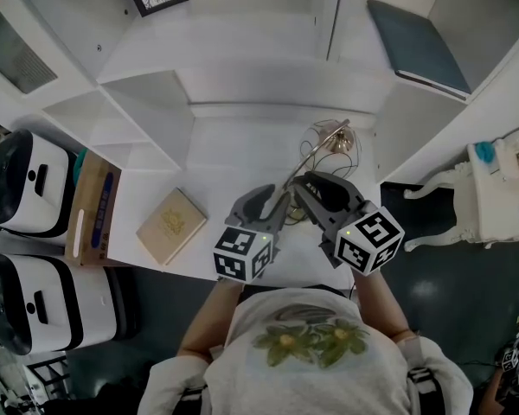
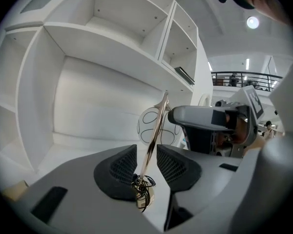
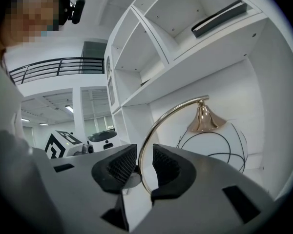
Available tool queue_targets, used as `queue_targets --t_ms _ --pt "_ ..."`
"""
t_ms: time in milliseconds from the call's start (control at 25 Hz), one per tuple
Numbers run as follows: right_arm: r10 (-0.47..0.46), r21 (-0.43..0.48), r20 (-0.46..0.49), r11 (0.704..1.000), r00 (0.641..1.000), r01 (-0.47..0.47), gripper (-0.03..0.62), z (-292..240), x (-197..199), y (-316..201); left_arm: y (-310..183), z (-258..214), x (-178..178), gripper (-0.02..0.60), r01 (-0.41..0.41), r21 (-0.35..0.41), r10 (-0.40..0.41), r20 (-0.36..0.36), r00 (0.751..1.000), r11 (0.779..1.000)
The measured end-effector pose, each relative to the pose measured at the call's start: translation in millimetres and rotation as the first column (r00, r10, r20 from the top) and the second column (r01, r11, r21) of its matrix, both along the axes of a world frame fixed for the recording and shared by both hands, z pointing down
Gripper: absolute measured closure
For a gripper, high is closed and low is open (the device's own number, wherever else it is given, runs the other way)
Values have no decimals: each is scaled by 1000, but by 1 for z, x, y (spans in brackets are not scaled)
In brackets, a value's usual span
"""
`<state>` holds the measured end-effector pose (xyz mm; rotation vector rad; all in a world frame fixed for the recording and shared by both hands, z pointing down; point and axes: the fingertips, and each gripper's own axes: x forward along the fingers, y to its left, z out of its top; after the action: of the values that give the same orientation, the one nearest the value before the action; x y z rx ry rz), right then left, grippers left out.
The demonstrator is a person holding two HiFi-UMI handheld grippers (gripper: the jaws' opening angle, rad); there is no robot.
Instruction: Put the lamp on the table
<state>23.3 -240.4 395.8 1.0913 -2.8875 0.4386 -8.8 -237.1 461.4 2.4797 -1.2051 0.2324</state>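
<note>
The lamp has a thin curved gold stem (image 1: pixel 301 164) and a white globe shade (image 1: pixel 332 142) ringed with black wire. It is at the front right of the white table (image 1: pixel 233 158). Both grippers meet at the lower stem. My left gripper (image 1: pixel 275 199) is open; the stem (image 2: pixel 154 128) runs up between its pads with a gap on each side, and a coil of black cord (image 2: pixel 143 188) sits at its foot. My right gripper (image 1: pixel 304 187) is open too; the stem (image 3: pixel 157 125) lies close to one pad and clear of the other. The shade (image 3: pixel 212 136) hangs ahead.
A tan book (image 1: pixel 171 225) lies at the table's front left. White shelf compartments (image 1: pixel 147 115) rise behind and to the left, with a dark folder (image 1: pixel 419 46) on a right shelf. A cardboard box (image 1: pixel 93 206) and white appliances (image 1: pixel 30 184) stand left; a white side table (image 1: pixel 493 188) stands right.
</note>
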Motion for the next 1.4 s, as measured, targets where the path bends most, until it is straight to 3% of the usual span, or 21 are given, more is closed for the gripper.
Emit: queue_targets --t_ms 160,240,360,560,880,1400 --pt "2 -1 11 1000 1000 -2 521 1 1 10 10 -14 -1 455 2 43 -2 -1 1000 999" --pt "1 -2 18 1000 1000 -1 536 2 1 15 15 -22 -2 508 14 80 -14 -1 1000 997" --pt "12 -3 35 1000 999 -12 556 4 2 21 21 -32 -4 540 29 119 -27 -19 999 992" --pt "3 -28 40 1000 999 -2 563 11 -3 34 33 -46 -2 552 8 127 3 -90 996 992" --pt "-10 -21 20 1000 1000 10 563 13 -12 48 43 -41 3 552 -21 128 23 -13 1000 992" --pt "4 -36 -2 999 1000 -4 563 21 -16 55 51 -30 0 552 -35 83 35 0 999 996"
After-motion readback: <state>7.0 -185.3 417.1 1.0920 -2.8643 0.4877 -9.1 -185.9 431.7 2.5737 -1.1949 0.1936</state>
